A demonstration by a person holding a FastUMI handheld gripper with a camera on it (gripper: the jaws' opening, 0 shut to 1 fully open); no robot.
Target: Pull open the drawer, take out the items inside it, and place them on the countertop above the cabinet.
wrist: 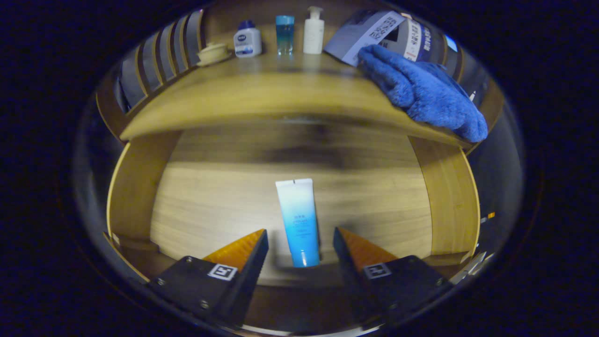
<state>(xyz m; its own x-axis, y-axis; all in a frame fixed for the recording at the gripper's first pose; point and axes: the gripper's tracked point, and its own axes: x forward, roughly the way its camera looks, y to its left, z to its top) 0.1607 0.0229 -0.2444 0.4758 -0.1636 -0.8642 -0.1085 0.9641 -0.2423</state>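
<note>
The gripper [300, 239] is spread wide, its two fingers well apart and pressing on nothing, poised over the pulled-out drawer [126, 187]. Between the fingers, a little nearer the left one, lies a blue-and-white tube [297, 220] flat on the drawer's wooden floor. Its rounded blue end sits level with the fingertips and its white flat end points away, toward the back of the drawer. Neither finger touches the tube; a gap shows on each side.

Around the tube the drawer floor is bare wood, bounded by a side wall on the left and another on the right.

Beyond and above the drawer runs the countertop [243, 93]. A blue towel [421, 93] lies heaped on its right part, one end hanging over the front edge. Behind the towel a printed package [374, 32] leans. Along the back of the countertop stand, from left to right, a small cream lidded dish [213, 53], a squat white bottle with a blue cap [247, 40], a clear blue bottle [284, 33] and a white pump bottle [313, 30], set close together but apart.
</note>
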